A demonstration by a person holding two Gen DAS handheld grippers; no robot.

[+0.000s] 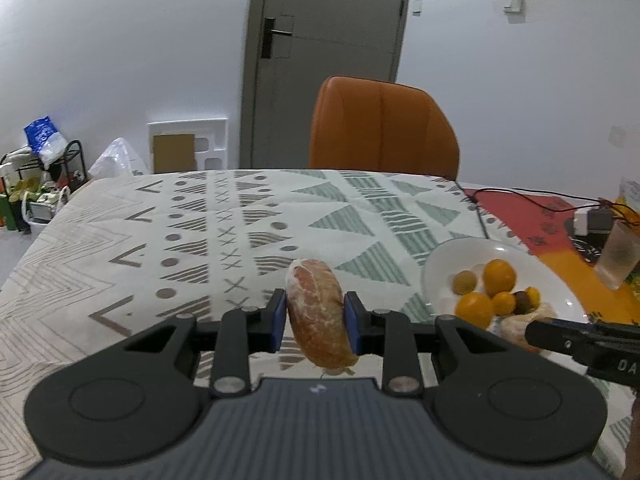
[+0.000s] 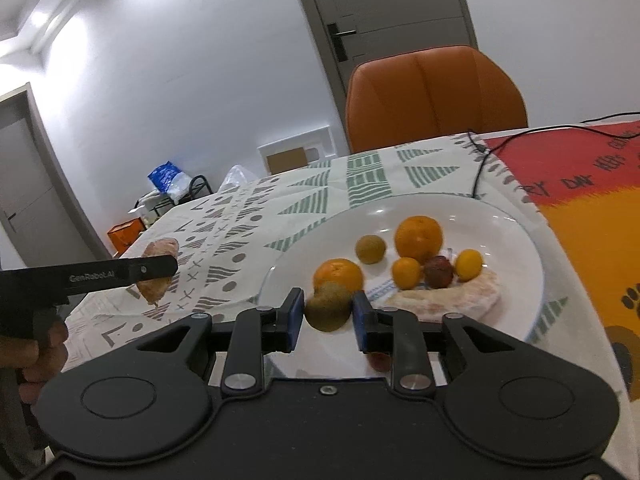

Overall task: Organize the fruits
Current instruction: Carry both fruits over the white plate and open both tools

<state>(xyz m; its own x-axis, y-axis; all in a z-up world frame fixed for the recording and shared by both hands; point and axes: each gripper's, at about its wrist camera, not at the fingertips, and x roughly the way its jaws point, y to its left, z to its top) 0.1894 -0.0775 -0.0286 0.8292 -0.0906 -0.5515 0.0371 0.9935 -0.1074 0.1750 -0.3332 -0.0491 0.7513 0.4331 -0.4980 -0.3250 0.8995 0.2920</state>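
My left gripper (image 1: 316, 316) is shut on a peeled pomelo wedge (image 1: 318, 312), pink with white pith, and holds it above the patterned tablecloth, left of the white plate (image 1: 440, 268). The wedge also shows in the right wrist view (image 2: 160, 272), behind the left gripper's finger. My right gripper (image 2: 328, 310) is shut on a brown kiwi (image 2: 328, 306) and holds it over the near edge of the plate (image 2: 520, 232). On the plate lie two oranges (image 2: 418, 238), small yellow-orange fruits (image 2: 469, 264), a green-brown fruit (image 2: 370, 249), a dark red fruit (image 2: 438, 271) and another pomelo wedge (image 2: 460, 298).
An orange chair (image 1: 384, 132) stands at the table's far side. A black cable (image 1: 480, 208) runs across the cloth to a white charger (image 1: 592, 220). A translucent cup (image 1: 618, 256) stands at the right on a red-and-orange mat (image 2: 580, 200).
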